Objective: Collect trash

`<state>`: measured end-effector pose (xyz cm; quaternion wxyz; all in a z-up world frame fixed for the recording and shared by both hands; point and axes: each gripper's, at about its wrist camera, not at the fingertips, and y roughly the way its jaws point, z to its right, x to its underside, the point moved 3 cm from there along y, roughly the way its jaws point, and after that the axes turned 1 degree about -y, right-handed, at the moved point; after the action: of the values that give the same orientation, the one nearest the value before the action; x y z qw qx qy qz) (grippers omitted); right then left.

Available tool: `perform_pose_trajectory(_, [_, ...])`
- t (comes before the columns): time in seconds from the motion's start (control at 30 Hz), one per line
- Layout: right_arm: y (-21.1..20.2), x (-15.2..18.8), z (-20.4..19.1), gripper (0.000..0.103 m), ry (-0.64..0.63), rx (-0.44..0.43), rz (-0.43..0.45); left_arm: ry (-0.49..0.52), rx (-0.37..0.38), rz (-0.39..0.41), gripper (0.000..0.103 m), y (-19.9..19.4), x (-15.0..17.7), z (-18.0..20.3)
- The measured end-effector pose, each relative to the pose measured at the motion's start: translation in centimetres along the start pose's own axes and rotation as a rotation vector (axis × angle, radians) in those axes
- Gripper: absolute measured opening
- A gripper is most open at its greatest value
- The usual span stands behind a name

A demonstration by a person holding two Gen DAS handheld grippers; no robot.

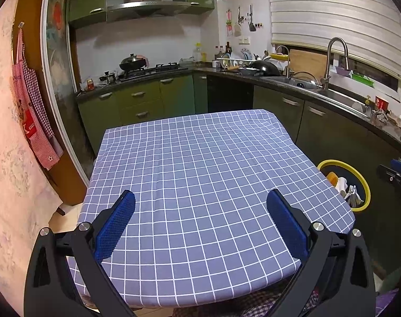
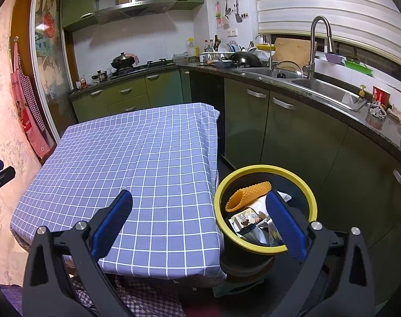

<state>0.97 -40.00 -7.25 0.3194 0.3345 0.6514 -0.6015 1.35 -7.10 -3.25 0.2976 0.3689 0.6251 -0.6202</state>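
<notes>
A black trash bin with a yellow rim (image 2: 265, 170) stands on the floor by the table's right edge; it also shows in the left wrist view (image 1: 358, 177). Inside lie an orange foam net (image 2: 249, 194), white paper (image 2: 259, 202) and printed wrappers (image 2: 250, 219). My right gripper (image 2: 199, 198) is open and empty, its right finger over the bin's mouth, its left finger over the table. My left gripper (image 1: 200, 198) is open and empty above the table (image 1: 200, 158), which has a blue checked cloth with nothing on it.
Green kitchen cabinets (image 2: 279, 121) and a dark counter with a sink (image 2: 324, 87) run along the right and back. A stove with a wok (image 1: 133, 64) is at the back. A red apron (image 1: 34, 116) hangs on the left wall.
</notes>
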Motion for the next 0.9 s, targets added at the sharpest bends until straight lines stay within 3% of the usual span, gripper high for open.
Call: perform_pose_trajectory(0.9, [0.42, 0.1, -0.28, 0.096, 0.0, -0.006, -0.008, 0.013, 0.002, -0.012, 0.098, 0.5, 0.28, 0.07])
